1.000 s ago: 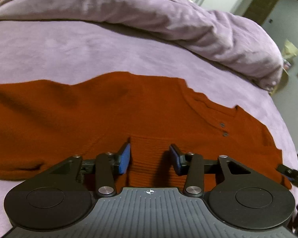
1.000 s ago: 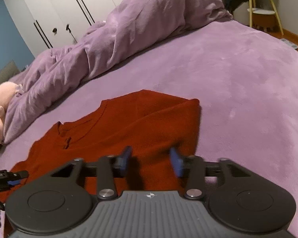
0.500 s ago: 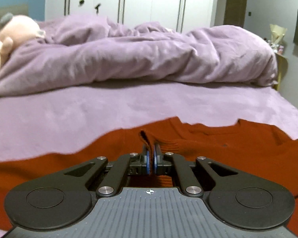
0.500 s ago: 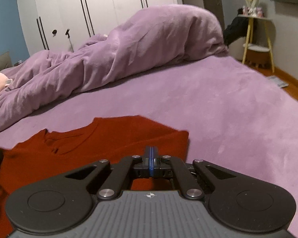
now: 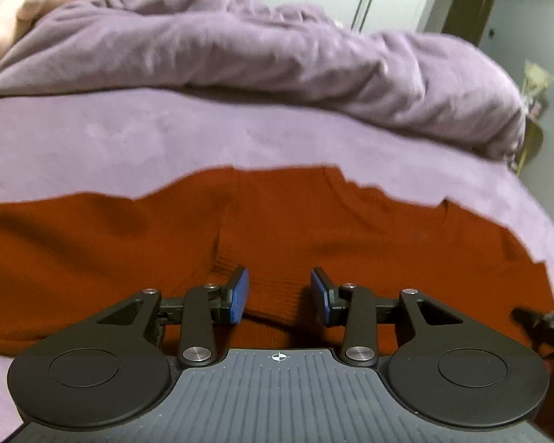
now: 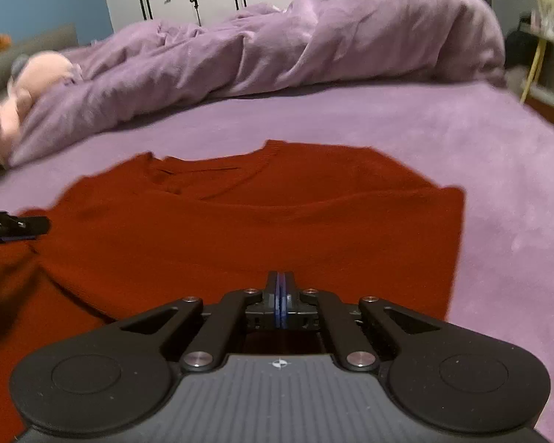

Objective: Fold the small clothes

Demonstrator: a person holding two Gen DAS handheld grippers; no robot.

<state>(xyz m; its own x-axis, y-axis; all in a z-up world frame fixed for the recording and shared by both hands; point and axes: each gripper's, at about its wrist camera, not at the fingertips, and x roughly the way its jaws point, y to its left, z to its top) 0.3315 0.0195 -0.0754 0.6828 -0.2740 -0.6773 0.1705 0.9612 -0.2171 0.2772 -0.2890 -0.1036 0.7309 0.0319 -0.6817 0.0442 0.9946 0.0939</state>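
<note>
A rust-red knit sweater (image 5: 314, 221) lies spread on the purple bed; it also shows in the right wrist view (image 6: 258, 221), neckline toward the duvet. My left gripper (image 5: 280, 295) is open, its blue pads either side of the ribbed hem fold, which lies slack between them. My right gripper (image 6: 280, 295) is shut at the sweater's near edge; whether cloth is pinched between the pads is hidden. The left gripper's tip shows at the left of the right wrist view (image 6: 14, 227).
A bunched purple duvet (image 5: 277, 55) lies across the far side of the bed. A pink plush toy (image 6: 26, 92) rests at its left end. White wardrobes stand behind. A yellow-legged side table (image 6: 543, 55) is beyond the bed's right edge.
My left gripper has opened and let go of the hem fold it was pinching half a second ago. My right gripper stays shut. Both views have tilted down toward the sweater.
</note>
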